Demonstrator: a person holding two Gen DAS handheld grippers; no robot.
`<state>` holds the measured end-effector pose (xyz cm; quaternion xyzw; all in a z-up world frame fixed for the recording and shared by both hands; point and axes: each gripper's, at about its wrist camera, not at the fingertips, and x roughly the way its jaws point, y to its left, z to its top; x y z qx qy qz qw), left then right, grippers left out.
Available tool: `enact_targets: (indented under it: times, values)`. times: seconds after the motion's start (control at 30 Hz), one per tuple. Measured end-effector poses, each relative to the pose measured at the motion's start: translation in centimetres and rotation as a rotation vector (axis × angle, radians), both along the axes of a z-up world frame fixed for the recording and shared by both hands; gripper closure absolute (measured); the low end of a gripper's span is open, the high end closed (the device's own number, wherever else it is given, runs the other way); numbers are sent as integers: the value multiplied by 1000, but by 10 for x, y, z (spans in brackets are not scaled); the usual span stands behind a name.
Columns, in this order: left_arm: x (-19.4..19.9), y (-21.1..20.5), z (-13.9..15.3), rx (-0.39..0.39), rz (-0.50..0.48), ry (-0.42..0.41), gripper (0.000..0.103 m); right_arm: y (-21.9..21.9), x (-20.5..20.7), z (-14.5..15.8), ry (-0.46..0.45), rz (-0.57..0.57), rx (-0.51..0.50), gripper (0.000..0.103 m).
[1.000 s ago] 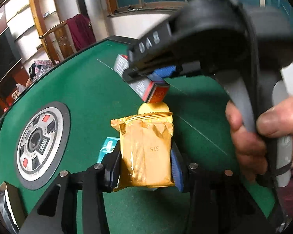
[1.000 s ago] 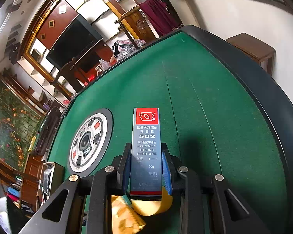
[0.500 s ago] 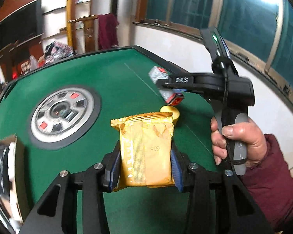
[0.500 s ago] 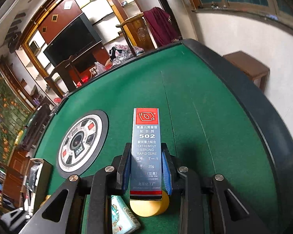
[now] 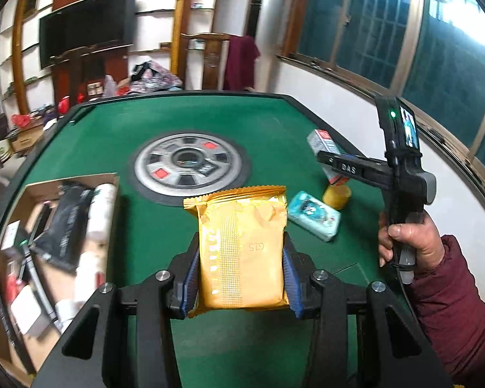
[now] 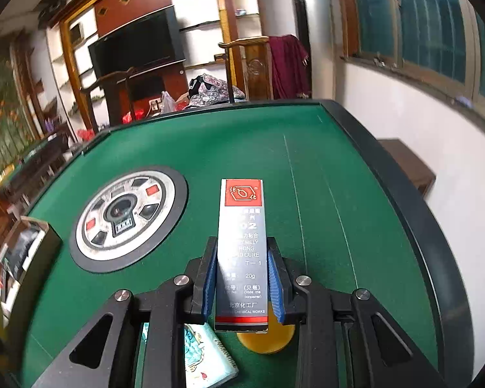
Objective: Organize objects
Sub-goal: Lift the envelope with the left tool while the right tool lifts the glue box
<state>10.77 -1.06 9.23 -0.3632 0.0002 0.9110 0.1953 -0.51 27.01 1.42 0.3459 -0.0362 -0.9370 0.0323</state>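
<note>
My left gripper (image 5: 241, 278) is shut on an orange foil snack packet (image 5: 242, 245) and holds it above the green table. My right gripper (image 6: 242, 278) is shut on a grey and red glue box (image 6: 242, 252); in the left wrist view the gripper (image 5: 331, 161) holds the box (image 5: 323, 144) over the table's right side. Below it on the felt lie a teal tissue pack (image 5: 313, 215) and a small yellow jar (image 5: 337, 194); both also show in the right wrist view, the pack (image 6: 207, 352) and the jar (image 6: 265, 339).
An open cardboard box (image 5: 55, 249) with several items stands at the table's left; its edge shows in the right wrist view (image 6: 32, 252). A round grey hub (image 5: 189, 165) sits in the table's middle. The raised dark table rim (image 6: 404, 200) runs along the right.
The left gripper has pulled back, swung left and risen with the packet, bringing the cardboard box into view. The right gripper keeps the glue box and has tilted up a little.
</note>
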Motion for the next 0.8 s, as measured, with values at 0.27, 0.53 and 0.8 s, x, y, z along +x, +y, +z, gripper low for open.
enact_targets:
  times: [0.27,0.53,0.8]
  values:
    - [19,-39,8,20,88,30,60,-38,10,0,36,64,125,73]
    - [33,-71,15,56,144,53,60,-68,30,8,58,88,195,73]
    - [46,-101,11,103,191,57,60,-96,51,23,72,114,236,73]
